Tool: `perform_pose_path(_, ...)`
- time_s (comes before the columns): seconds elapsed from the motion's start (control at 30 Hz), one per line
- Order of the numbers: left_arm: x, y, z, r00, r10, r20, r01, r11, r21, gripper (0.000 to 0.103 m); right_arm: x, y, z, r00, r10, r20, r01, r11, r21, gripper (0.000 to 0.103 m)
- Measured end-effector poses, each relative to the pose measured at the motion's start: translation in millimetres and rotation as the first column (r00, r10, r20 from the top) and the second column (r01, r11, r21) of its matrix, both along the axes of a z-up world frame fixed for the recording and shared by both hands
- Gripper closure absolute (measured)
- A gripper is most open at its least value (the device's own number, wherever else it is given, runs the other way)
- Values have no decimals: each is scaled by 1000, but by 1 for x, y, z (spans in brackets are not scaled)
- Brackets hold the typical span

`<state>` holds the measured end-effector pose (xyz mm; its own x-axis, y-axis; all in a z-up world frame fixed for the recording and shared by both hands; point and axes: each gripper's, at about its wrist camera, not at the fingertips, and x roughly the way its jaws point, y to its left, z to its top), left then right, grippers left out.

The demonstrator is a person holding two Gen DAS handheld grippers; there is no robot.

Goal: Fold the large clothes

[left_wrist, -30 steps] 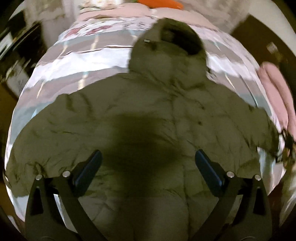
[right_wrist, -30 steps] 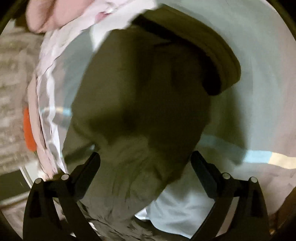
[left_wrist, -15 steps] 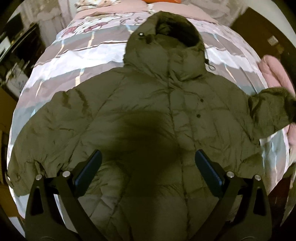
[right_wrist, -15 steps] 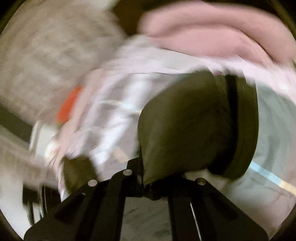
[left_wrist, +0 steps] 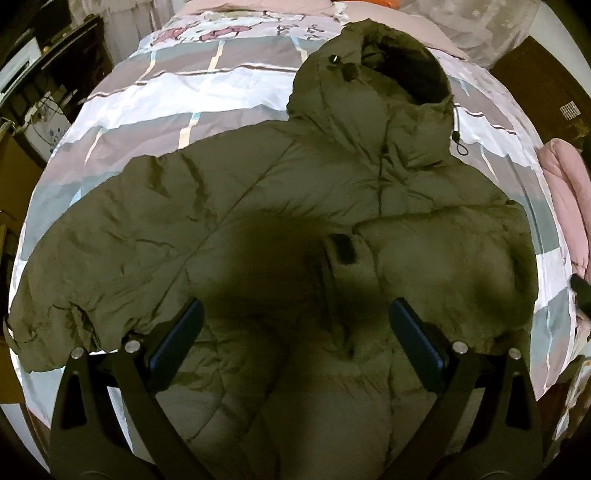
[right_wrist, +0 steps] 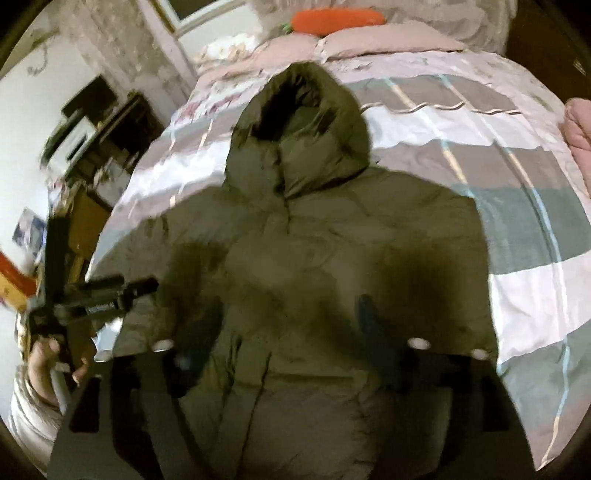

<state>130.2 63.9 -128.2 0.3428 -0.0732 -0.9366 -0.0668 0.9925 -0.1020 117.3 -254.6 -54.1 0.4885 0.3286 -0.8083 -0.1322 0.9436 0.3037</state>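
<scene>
An olive-green hooded puffer jacket (left_wrist: pixel 280 206) lies front up on the bed, hood toward the pillows. Its right sleeve (left_wrist: pixel 436 258) is folded across the chest, cuff near the middle. Its left sleeve (left_wrist: pixel 96 266) lies spread out to the side. My left gripper (left_wrist: pixel 295 339) is open and empty above the jacket's lower body. My right gripper (right_wrist: pixel 291 336) is open and empty above the jacket (right_wrist: pixel 314 258), blurred by motion. The left gripper also shows in the right wrist view (right_wrist: pixel 88 299), held in a hand at the left.
The bed has a striped grey, white and teal cover (left_wrist: pixel 177 110). A folded pink blanket (left_wrist: pixel 565 192) lies at the right edge. Pink pillows (right_wrist: pixel 369 44) and an orange carrot plush (right_wrist: pixel 336 18) lie at the head. Dark furniture (right_wrist: pixel 96 125) stands left of the bed.
My right gripper held the right sleeve's cuff, carried it across the chest, let it go and drew back open. My left gripper has stayed open above the jacket.
</scene>
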Motion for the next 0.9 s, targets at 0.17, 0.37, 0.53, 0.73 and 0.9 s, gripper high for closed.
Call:
perform_pose_path(0.17, 6, 7, -44, 987, 29, -160, -70, 963, -259, 2, 18, -28, -30, 983, -141, -120, 152, 984, 89, 15)
perform_pose_path(0.37, 15, -38, -76, 979, -88, -185, 34, 960, -278, 44, 30, -45, -65, 942, -175, -286, 241, 946, 216, 15)
perform_pose_path(0.53, 24, -65, -85, 977, -131, -168, 82, 960, -269, 86, 32, -26, -66, 953, -143, -267, 180, 976, 119, 15)
perform_pose_path(0.73, 38, -62, -43, 987, -80, 139, 92, 993, -80, 92, 39, -10, -84, 949, -144, -282, 156, 988, 20, 15)
perform_pose_path(0.9, 43, -73, -43, 985, -103, 137, 99, 994, 38, 85, 45, -5, -106, 938, -159, -308, 150, 987, -51, 15)
